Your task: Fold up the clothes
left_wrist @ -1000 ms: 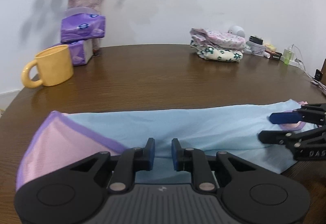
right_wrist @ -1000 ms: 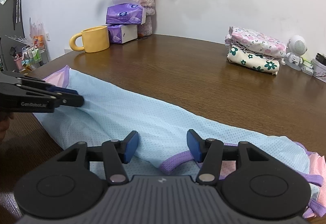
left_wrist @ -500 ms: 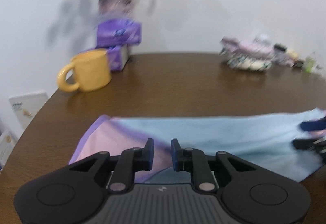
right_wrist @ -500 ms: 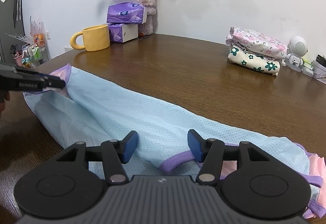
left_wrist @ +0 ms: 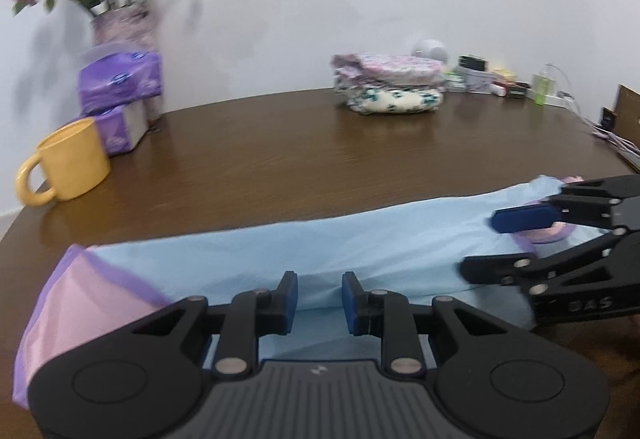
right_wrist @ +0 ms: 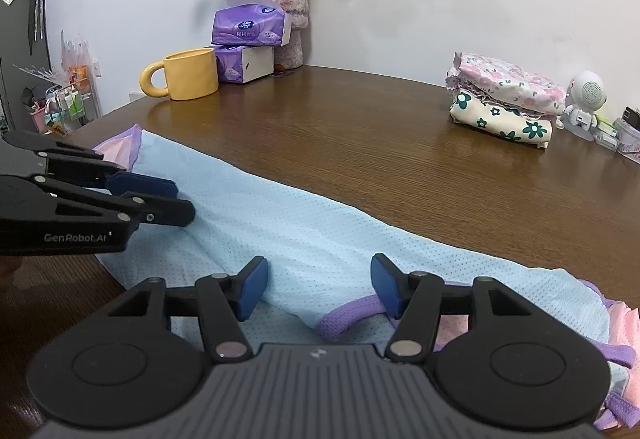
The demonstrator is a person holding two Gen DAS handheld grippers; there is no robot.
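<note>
Lying along the near edge of the brown table, the light-blue garment with purple trim stretches from left to right. Left gripper: jaws opening, a narrow gap over the cloth, pads not pressing it. Right gripper: jaws opening, roughly half spread, cloth and purple trim between them, ungripped.
</note>
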